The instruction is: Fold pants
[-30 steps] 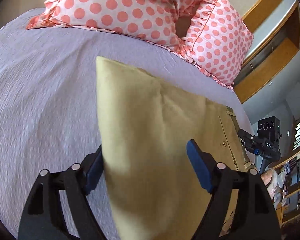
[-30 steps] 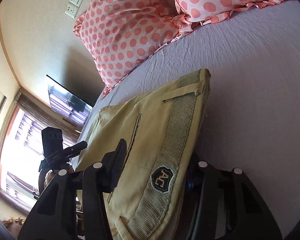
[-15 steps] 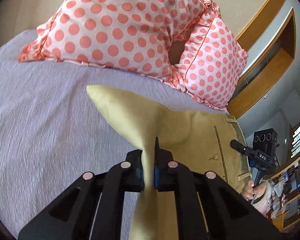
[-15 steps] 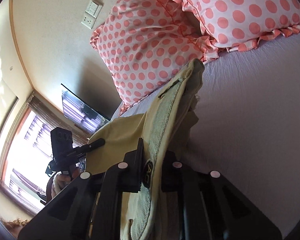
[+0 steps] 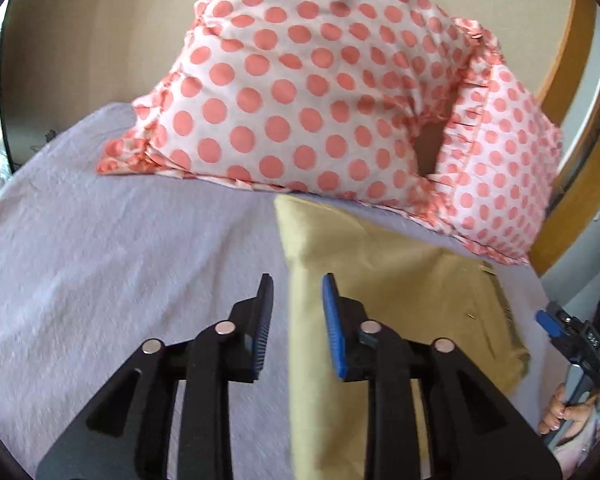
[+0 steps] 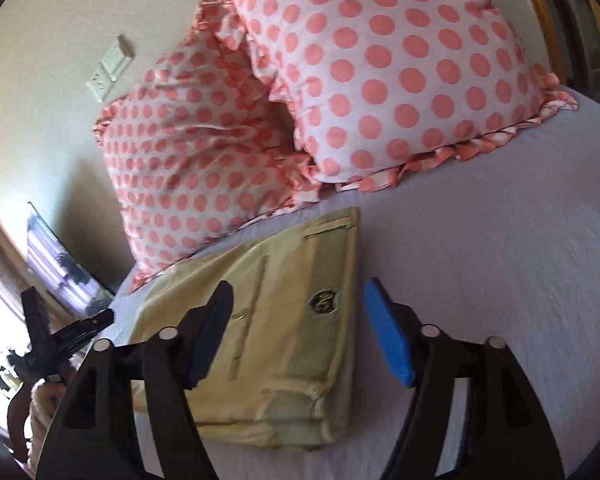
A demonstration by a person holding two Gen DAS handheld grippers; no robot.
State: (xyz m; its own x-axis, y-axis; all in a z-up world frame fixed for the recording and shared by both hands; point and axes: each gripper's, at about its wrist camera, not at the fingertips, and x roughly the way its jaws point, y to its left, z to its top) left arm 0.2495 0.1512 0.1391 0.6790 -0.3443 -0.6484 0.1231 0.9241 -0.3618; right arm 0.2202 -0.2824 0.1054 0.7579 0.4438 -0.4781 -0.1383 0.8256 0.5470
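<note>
Now the pants (image 6: pixel 284 320) lie folded on the bed (image 6: pixel 480 280); both grippers' jaws gape, gripping nothing; smooth that raised edge before leaving.

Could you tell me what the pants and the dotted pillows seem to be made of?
Pants: apparently matte tan woven cotton, judging by crisp seams and ribbed waistband. Pillows: probably thin, soft cotton covers, matte, wrinkled, with gathered frills.
</note>
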